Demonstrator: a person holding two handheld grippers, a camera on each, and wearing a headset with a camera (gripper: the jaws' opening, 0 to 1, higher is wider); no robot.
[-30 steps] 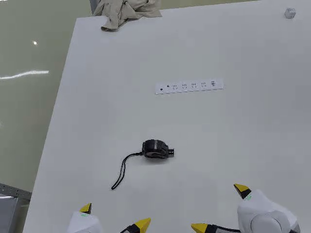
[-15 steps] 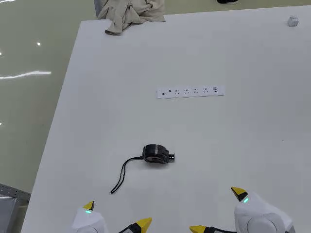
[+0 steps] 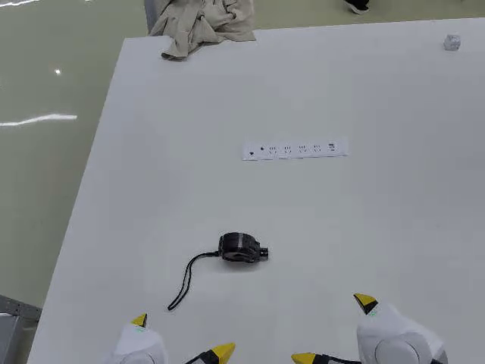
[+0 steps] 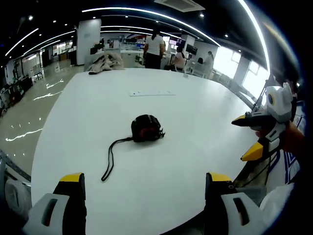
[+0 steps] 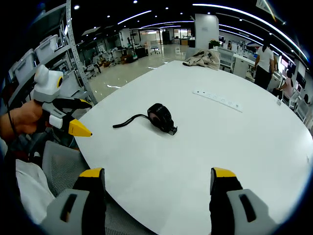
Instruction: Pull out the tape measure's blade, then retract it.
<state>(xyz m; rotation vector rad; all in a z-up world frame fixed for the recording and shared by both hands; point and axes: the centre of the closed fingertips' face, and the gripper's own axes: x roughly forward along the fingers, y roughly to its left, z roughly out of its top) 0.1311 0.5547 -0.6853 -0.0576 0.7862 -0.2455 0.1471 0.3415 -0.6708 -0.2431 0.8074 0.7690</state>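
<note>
Head view: the tape measure [image 3: 242, 248] lies ungrasped on the table [image 3: 379, 212].
Left gripper [image 3: 180, 335] at 7 o'clock, right gripper [image 3: 334, 330] at 5, jaws spread wide and empty; it must be gripped first.

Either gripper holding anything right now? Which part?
Nothing held. The left gripper and right gripper are both open, short of the tape measure, which lies free on the table.

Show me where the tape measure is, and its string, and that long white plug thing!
tape measure [image 3: 239, 248], head view, middle of its black case.
wrist strap [image 3: 186, 282], head view, midway along the black cord.
power strip [image 3: 294, 149], head view, middle of its white body.
</note>
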